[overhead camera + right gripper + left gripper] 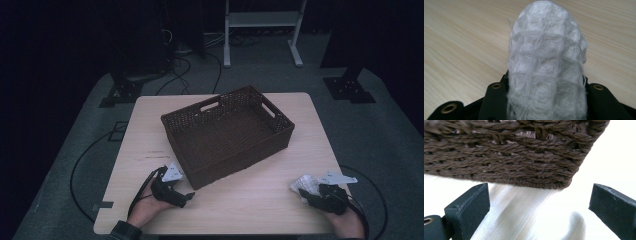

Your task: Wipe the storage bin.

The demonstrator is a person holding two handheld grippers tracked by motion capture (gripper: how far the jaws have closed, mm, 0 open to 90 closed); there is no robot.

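Observation:
A dark brown woven basket [280,127] stands on the pale wooden table [260,195], turned at an angle and holding nothing that I can see. My left gripper [186,196] rests on the table by the basket's near corner [564,183], its jaws wide apart with bare tabletop between them. Near the table's front right, my right gripper [300,192] is shut on a white knitted waffle-textured object [305,184]. In the right gripper view that white object [546,67] stands up between the jaws and hides their tips.
A dark floor with cables, black stand feet and a white frame [262,20] surrounds the table. The table's near edge runs just in front of both hands.

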